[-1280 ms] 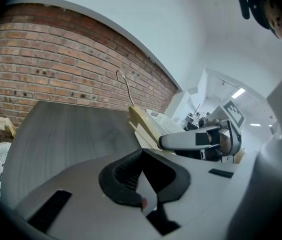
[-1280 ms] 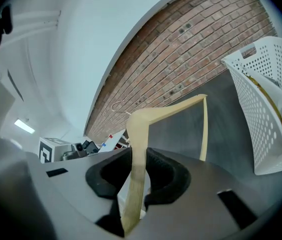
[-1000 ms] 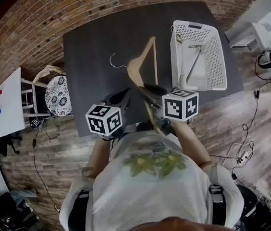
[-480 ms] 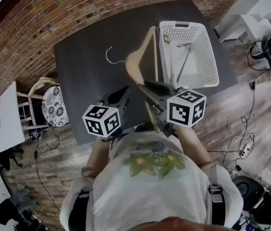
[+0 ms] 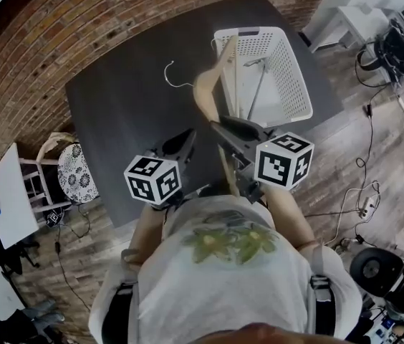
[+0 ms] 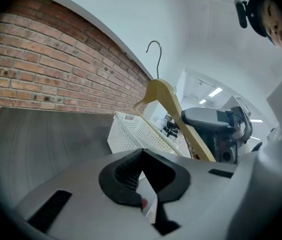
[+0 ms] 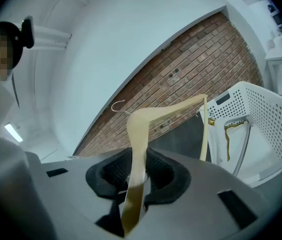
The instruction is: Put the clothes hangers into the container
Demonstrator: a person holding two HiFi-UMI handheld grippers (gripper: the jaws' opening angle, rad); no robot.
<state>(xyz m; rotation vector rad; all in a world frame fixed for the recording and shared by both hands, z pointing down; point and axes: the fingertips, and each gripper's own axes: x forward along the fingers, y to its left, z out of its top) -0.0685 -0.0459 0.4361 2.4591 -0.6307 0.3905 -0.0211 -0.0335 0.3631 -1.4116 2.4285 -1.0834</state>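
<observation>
The left claw [image 6: 142,171] is seen in its own view with the pads pressed together and nothing between them; it hangs idle beside the other. The right claw [image 7: 136,171] is pinched on the near end of one arm of the wooden hanger [image 7: 146,119], the pads pressing on its flat faces.

The hanger is judged light, stiff and smooth. Held at an arm's tip, it is likely to swing or pivot about the pads. A hold nearer the shoulder, close under the hook, would probably steady it. The thin crossbar looks like the weakest part.

In the head view the hanger [image 5: 213,84] is carried in the air over the dark tabletop [image 5: 130,113], its far end overlapping the near left rim of the white container [image 5: 299,84]. It is not yet inside.

The pinch itself is shown only by the right gripper view. The side-on height of the hanger [image 6: 166,94] above the container [image 6: 126,134] is given only by the left gripper view. Only the head view shows the whole layout, with another hanger [image 5: 258,92] already lying in the container.
</observation>
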